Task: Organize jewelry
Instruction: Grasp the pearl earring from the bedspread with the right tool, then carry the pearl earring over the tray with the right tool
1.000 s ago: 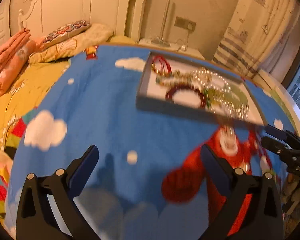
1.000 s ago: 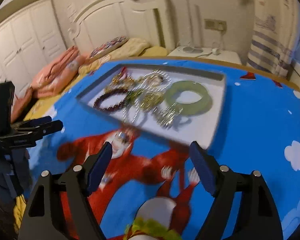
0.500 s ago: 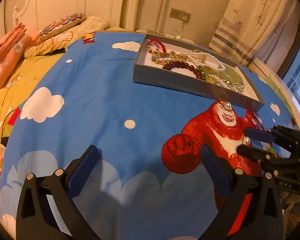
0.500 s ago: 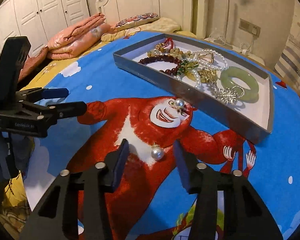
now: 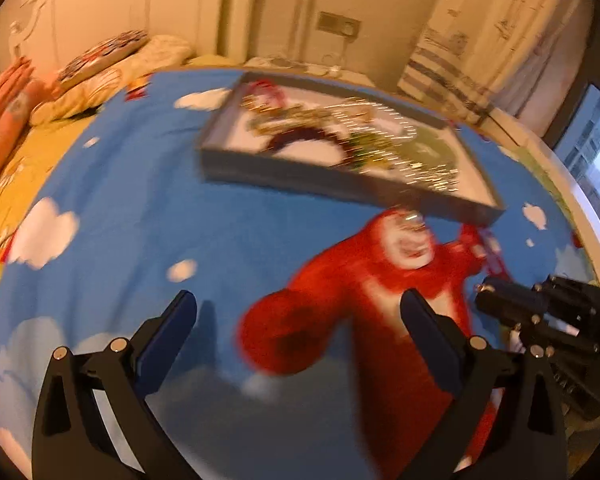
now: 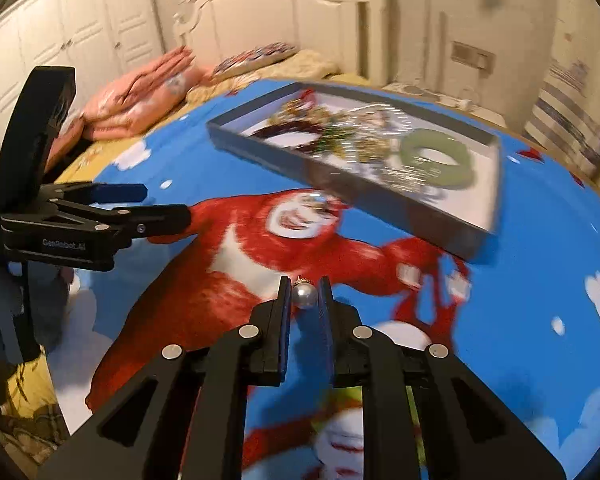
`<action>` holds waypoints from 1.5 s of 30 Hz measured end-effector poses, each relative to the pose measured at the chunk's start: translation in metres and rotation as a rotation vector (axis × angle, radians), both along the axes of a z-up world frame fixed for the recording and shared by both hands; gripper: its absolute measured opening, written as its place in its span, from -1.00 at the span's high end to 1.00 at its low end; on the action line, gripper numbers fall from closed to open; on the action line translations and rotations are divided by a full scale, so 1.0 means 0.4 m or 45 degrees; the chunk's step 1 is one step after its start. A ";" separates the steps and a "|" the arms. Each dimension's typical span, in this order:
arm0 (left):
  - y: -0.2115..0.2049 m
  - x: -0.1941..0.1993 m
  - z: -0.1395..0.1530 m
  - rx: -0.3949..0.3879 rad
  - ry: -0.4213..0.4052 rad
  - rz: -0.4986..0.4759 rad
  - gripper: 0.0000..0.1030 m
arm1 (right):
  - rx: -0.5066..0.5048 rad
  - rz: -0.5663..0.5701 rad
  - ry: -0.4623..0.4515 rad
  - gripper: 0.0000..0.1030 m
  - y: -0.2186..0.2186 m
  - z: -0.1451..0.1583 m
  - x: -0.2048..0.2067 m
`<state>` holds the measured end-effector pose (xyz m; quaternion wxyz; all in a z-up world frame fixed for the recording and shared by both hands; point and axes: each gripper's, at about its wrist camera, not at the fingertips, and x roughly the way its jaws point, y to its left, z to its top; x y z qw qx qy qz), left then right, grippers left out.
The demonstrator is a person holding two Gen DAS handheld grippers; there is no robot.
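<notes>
My right gripper [image 6: 305, 294] is shut on a pearl earring [image 6: 303, 295] and holds it just above the blue bedspread; it also shows at the right of the left wrist view [image 5: 500, 300]. A second pearl earring [image 6: 319, 200] lies on the red ape's head, in front of the grey jewelry tray [image 6: 380, 200]. The tray holds a green bangle [image 6: 436, 158], a dark bead bracelet [image 6: 280, 132] and tangled chains. My left gripper [image 5: 296, 332] is open and empty over the bedspread, left of the right one.
The blue cartoon bedspread [image 5: 140, 220] covers the bed. Pink folded blankets [image 6: 140, 96] and pillows [image 5: 100, 76] lie at the far left by the white headboard. A nightstand with cables [image 6: 432, 94] stands behind the tray.
My right gripper has closed on the near pearl earring and lifted it off the bedspread. Both views have shifted and are blurred with motion.
</notes>
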<state>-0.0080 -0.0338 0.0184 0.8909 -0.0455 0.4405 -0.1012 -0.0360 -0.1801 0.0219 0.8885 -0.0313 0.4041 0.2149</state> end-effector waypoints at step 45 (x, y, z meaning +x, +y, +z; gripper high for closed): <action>-0.194 0.050 -0.024 0.139 -0.053 -0.103 0.75 | 0.252 -0.126 0.031 0.69 -0.149 0.002 -0.024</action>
